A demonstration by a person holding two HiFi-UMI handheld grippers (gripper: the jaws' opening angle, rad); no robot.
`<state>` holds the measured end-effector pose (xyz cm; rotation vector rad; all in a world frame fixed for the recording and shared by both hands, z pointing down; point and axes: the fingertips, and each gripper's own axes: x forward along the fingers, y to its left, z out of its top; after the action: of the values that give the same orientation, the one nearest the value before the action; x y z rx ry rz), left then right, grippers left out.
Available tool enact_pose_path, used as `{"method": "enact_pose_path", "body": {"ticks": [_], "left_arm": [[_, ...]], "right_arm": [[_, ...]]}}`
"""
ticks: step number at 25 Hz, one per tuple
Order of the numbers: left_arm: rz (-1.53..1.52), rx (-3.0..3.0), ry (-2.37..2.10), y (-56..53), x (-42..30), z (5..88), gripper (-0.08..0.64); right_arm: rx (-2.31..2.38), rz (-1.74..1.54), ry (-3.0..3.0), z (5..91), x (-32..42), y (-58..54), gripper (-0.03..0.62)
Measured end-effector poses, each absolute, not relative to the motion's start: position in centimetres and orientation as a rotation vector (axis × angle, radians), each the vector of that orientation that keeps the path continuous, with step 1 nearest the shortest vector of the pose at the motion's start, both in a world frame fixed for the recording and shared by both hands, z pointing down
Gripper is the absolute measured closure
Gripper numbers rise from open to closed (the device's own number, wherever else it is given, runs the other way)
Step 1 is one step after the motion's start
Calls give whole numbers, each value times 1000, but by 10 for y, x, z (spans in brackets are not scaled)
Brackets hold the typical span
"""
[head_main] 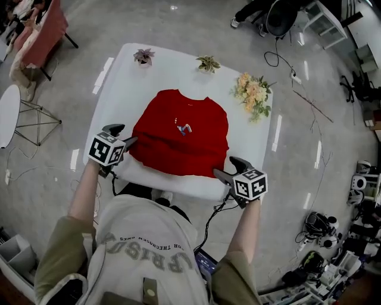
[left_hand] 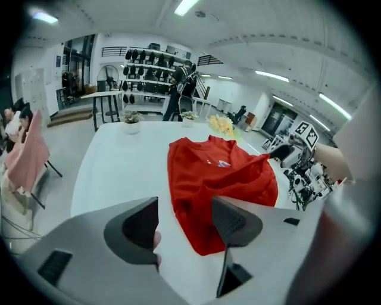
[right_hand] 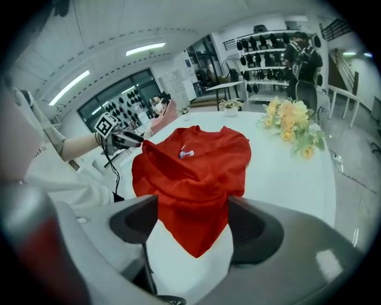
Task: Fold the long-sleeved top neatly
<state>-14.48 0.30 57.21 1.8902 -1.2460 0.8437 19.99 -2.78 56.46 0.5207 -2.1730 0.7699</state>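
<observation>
Bright, even indoor light from ceiling strip lights (left_hand: 186, 6), pale streaks of glare on the glossy floor (head_main: 277, 131), soft faint shadows, strong fisheye bending and dark vignetted corners in both gripper views, nearest foreground slightly blurred.

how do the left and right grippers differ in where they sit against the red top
The left gripper sits at the red long-sleeved top's left hem corner, the right gripper at its right. Mostly bare table shows between the left gripper's jaws; a pointed corner of the top fills the right gripper's gap. Both are open, gripping nothing.
</observation>
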Motion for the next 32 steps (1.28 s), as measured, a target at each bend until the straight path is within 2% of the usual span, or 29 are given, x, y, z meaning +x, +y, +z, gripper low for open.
{"method": "enact_pose_path", "body": {"ticks": [6,8,10,11,13,17,20,24,26,28,29,32], "left_arm": [[1053,2036,-1137,14,-116,592,298],[1059,2037,-1117,5,-105,601,311],[1065,2048,-1119,-2,-102,601,363],[1062,2063,-1139,-5,-103,596,435],[1022,2095,-1189,-11,-109,576,489],[932,2094,-1276,-40,-122,551,497],[980,1973,-1288,-59,-131,582,494],[1089,1854,-1267,-58,-135,615,421],[1022,1845,-1327,-59,-144,603,360],[943,1828,-1418,-55,-162,584,327],[911,1812,-1467,-50,-174,574,321],[878,1775,-1502,-16,-196,557,321]], "right_arm": [[709,780,-2202,587,196,-52,249],[724,785,-2211,590,189,-58,318],[745,746,-2211,585,188,-61,408],[757,725,-2215,580,189,-62,468],[783,723,-2243,563,192,-64,522],[894,852,-2279,547,198,-91,523],[978,958,-2147,578,204,-114,523],[993,904,-1942,616,206,-117,516],[1011,839,-1952,611,207,-121,474],[1036,834,-2017,595,211,-122,373],[1050,849,-2053,584,215,-118,342],[1051,889,-2142,557,231,-90,341]]}}
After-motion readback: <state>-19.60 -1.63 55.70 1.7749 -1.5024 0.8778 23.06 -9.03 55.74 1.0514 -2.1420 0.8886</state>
